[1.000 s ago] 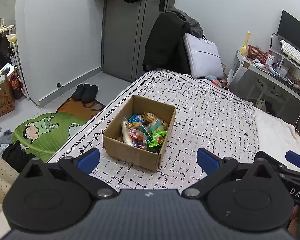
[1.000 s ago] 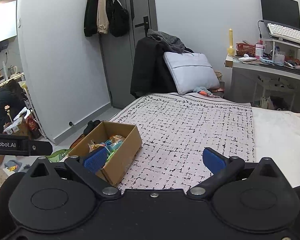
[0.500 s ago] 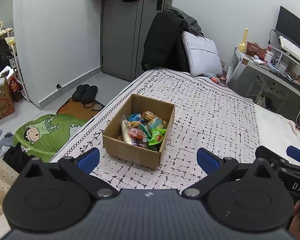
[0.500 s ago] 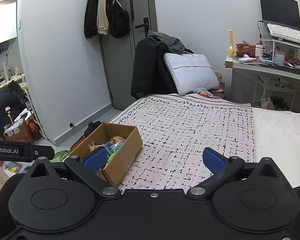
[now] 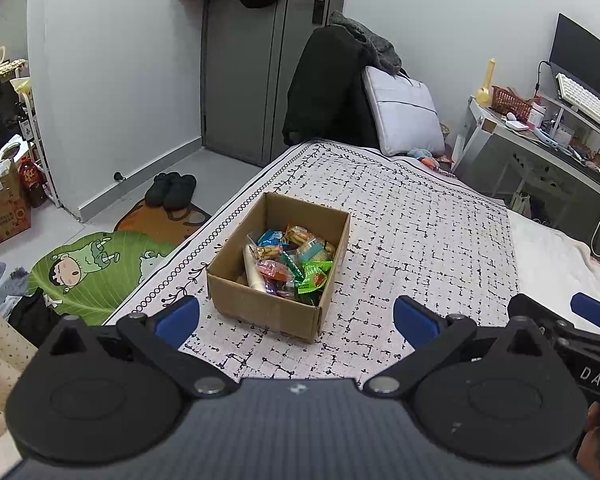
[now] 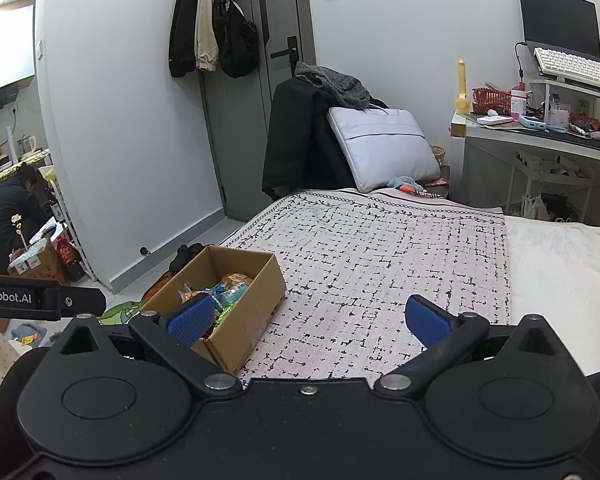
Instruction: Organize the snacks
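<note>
Left wrist view: snack-filled cardboard box [image 5: 278,312] on a patterned bed [image 5: 420,240].
Both left tongs [image 5: 296,320] and right tongs [image 6: 308,318] spread wide apart, empty, short of the box.

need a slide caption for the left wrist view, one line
Left gripper, fingers open and empty, faces a cardboard box of snacks on a patterned bedspread.
</note>
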`<state>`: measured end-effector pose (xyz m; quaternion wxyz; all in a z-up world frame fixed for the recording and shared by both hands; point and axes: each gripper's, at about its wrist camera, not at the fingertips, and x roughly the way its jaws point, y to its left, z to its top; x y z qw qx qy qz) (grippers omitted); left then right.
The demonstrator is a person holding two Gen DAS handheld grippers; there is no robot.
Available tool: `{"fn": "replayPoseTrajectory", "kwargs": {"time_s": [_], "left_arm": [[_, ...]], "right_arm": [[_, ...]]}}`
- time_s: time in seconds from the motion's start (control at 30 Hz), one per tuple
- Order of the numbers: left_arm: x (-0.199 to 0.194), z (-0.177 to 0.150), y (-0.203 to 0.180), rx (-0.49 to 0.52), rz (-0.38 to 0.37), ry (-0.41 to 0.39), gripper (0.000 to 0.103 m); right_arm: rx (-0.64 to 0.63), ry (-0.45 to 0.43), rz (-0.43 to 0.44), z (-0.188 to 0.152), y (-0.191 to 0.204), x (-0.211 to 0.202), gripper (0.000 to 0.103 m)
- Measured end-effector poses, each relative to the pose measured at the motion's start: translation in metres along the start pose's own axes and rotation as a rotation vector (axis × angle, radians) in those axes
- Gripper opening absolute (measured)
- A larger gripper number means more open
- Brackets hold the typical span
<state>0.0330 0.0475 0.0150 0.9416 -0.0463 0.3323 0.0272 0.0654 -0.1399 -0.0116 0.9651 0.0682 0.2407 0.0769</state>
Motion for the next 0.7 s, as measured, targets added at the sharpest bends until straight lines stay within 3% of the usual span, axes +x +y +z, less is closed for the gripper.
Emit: {"fn": "replayPoseTrajectory", "kwargs": {"time_s": [0.7], "left_arm": [[-0.0039, 0.0004, -0.0003, 0.001, -0.004, -0.005, 0.103]], "right_arm": [[-0.005, 0.006, -0.002, 0.0003, 0.0020, 0.0004, 0.103]]}}
